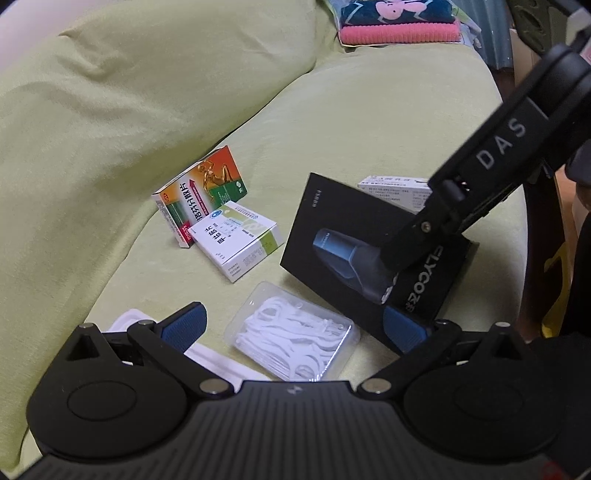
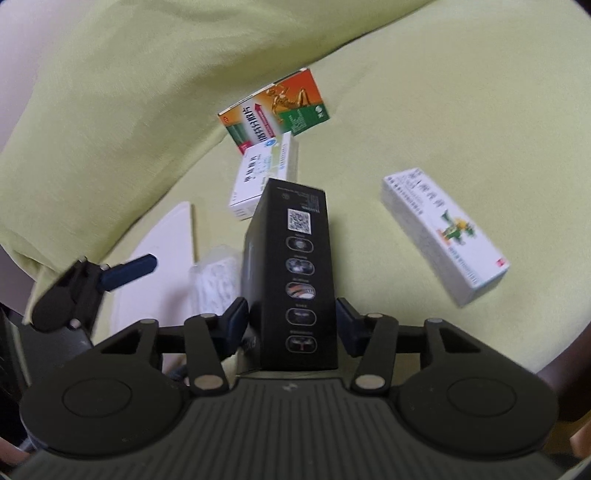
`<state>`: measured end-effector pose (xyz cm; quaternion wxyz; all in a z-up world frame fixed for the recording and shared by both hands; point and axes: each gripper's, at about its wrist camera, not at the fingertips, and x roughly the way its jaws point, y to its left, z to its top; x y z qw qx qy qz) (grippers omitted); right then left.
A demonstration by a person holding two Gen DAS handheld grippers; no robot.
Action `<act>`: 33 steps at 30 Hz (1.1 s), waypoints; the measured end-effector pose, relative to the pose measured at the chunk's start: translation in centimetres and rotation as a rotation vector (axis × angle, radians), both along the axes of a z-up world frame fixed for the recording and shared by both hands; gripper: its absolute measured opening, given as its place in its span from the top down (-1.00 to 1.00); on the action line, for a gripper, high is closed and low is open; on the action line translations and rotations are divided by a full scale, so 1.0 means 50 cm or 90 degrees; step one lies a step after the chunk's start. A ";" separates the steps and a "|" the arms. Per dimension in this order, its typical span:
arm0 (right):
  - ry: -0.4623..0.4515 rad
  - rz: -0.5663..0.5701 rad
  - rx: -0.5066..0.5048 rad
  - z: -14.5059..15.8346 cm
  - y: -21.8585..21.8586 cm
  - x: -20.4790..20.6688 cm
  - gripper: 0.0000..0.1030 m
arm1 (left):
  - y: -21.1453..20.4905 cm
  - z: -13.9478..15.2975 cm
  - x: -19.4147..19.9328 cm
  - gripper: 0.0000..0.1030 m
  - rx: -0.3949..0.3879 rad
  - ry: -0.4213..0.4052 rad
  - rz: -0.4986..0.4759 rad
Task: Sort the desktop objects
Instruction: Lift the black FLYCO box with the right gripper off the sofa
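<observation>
While the black box [image 2: 291, 273] stands tilted on edge on the green sofa seat [image 1: 369, 122], the right gripper [image 2: 291, 325] straddles its lower end, one blue pad on each broad side; the left pad sits against the box, the right pad appears just at its face, so the jaws stand narrow and seem closed on it. Seen from the left wrist, the same box shows a printed shaver on its front, and the right gripper's black arm crosses in front of it. Left gripper [image 1: 295, 325]: jaws wide, nothing between the pads, hovering above a clear plastic case [image 1: 295, 332]; the case holds white floss picks, packed loosely. Just left of the case lies a flat white tray [image 2: 162, 258], partly hidden under the left gripper. Behind, near the sofa back, an orange-and-green medicine box [image 1: 207, 188] stands on its long edge; a white medicine box [image 1: 236, 240] lies touching its front. To the right of the black box, well apart, lies a long white carton with a flower print [image 2: 447, 236]. At the far end of the sofa rests a folded pink towel [image 1: 399, 31] under a dark printed cloth.
</observation>
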<state>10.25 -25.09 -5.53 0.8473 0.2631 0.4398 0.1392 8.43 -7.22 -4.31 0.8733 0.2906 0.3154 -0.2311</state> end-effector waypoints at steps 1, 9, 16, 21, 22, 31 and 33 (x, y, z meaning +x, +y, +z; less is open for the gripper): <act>0.003 0.000 0.013 -0.002 0.000 0.002 0.10 | 0.002 0.000 0.000 -0.99 0.000 0.001 0.000; 0.003 0.006 0.025 -0.021 0.036 0.030 0.23 | 0.010 0.001 -0.008 -0.99 0.002 0.009 -0.005; -0.035 0.007 -0.105 0.022 0.051 0.002 0.23 | -0.026 0.006 -0.021 -0.99 -0.007 0.017 -0.064; -0.023 0.026 -0.176 0.014 0.053 -0.006 0.23 | -0.055 -0.009 -0.031 -0.99 0.005 0.026 -0.093; -0.018 0.032 -0.176 0.013 0.053 -0.006 0.23 | -0.057 -0.011 -0.032 -0.99 0.003 0.028 -0.094; -0.019 0.040 -0.168 0.023 0.046 0.024 0.19 | -0.054 -0.014 -0.028 -0.99 -0.007 0.043 -0.092; -0.018 0.045 -0.172 0.021 0.051 0.032 0.18 | -0.052 -0.014 -0.026 -0.99 -0.012 0.048 -0.090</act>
